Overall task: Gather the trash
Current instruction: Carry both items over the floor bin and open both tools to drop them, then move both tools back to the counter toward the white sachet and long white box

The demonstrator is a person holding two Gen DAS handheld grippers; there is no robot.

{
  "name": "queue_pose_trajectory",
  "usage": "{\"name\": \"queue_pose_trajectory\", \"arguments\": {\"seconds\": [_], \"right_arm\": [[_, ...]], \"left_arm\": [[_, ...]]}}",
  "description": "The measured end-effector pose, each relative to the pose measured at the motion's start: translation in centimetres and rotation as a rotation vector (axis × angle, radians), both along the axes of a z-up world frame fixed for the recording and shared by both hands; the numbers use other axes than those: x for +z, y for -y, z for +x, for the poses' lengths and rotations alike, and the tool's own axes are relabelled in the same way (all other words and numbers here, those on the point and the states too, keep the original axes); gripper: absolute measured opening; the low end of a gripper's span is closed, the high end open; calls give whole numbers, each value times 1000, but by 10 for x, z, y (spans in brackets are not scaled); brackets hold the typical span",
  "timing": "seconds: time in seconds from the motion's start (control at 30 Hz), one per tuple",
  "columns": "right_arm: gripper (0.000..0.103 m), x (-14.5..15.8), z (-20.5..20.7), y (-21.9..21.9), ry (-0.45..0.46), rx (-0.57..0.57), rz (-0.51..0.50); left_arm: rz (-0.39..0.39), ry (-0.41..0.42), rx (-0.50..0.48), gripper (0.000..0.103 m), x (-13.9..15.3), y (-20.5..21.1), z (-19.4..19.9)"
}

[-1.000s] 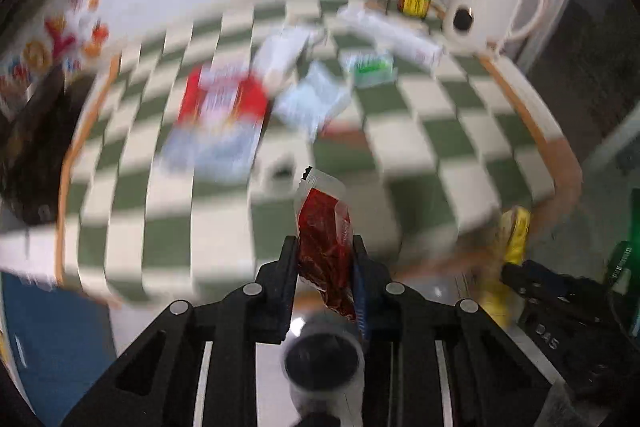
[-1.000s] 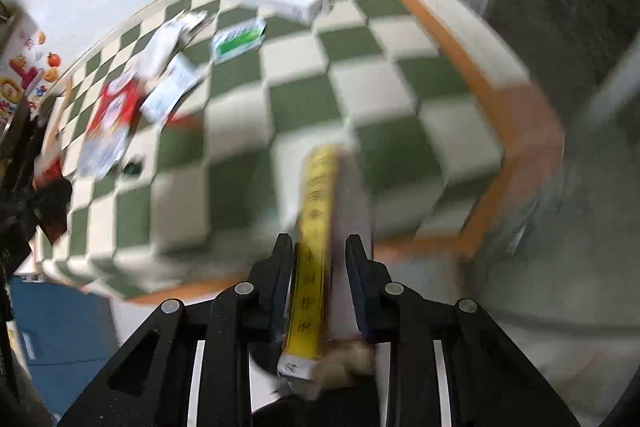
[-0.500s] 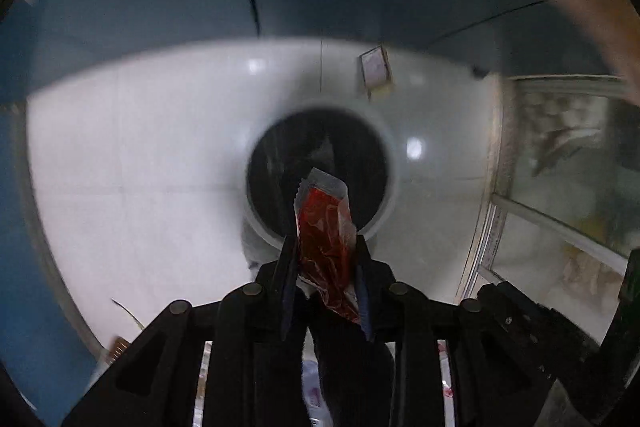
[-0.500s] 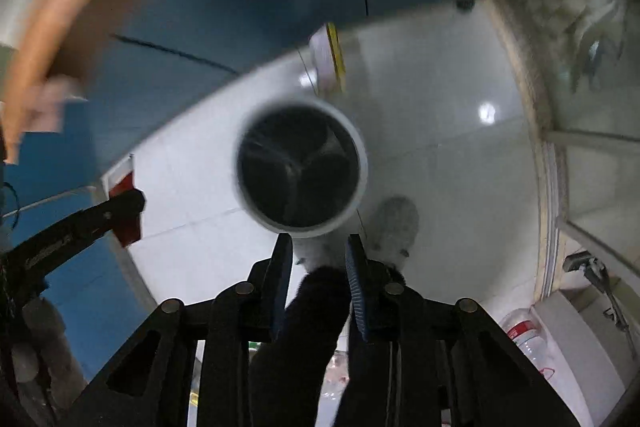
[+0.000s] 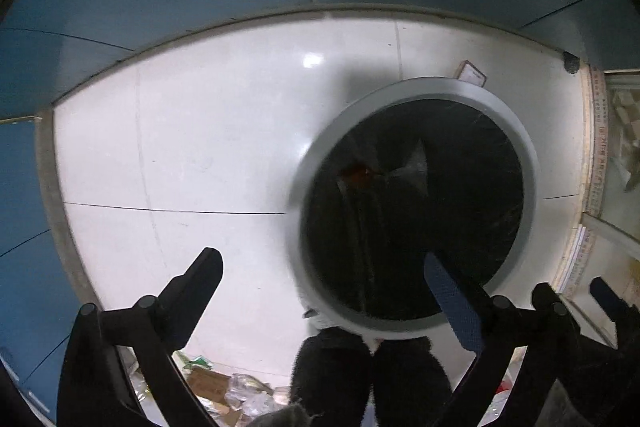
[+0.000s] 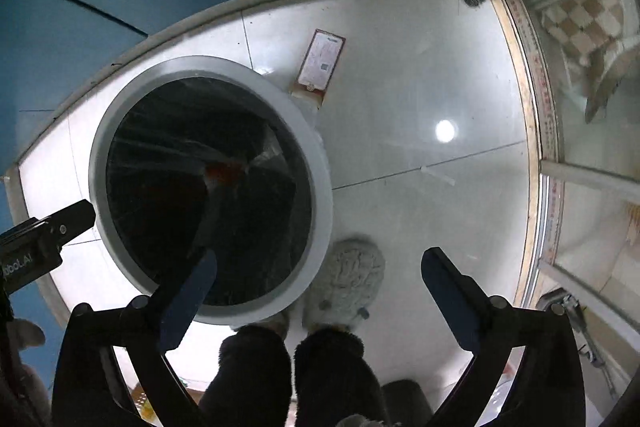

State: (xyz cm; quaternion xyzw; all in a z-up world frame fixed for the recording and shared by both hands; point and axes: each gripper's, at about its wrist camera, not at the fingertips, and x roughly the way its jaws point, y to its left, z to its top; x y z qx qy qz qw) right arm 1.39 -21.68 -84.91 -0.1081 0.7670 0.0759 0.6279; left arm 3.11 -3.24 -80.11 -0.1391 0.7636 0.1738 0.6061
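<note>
Jaws of my left gripper (image 5: 324,281) and right gripper (image 6: 320,273) have just been opening, both empty; I hold them centred over the round grey-rimmed, black-lined bin (image 6: 320,163) while the red wrapper (image 6: 224,173) settles.

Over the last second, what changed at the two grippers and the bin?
Both grippers swung from the checkered table down over the bin. The left gripper has just opened, dropping its red packet inside; the right gripper has just opened too, its yellow wrapper gone. The bin stayed put.
</note>
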Motion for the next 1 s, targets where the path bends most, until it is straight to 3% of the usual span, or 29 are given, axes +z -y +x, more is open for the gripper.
{"name": "queue_pose_trajectory", "arguments": {"seconds": [0.17, 0.4, 0.63, 1.0], "right_arm": [[103, 36, -4, -1, 7, 9, 8], [103, 130, -13, -5, 38, 37, 55], [103, 257, -23, -3, 70, 61, 96], [103, 435, -38, 14, 111, 66, 144]], "left_arm": [[42, 33, -22, 103, 57, 8, -5], [92, 74, -34, 103, 148, -13, -22], [101, 99, -9, 103, 246, -14, -48], [22, 147, 15, 103, 370, -6, -79]]}}
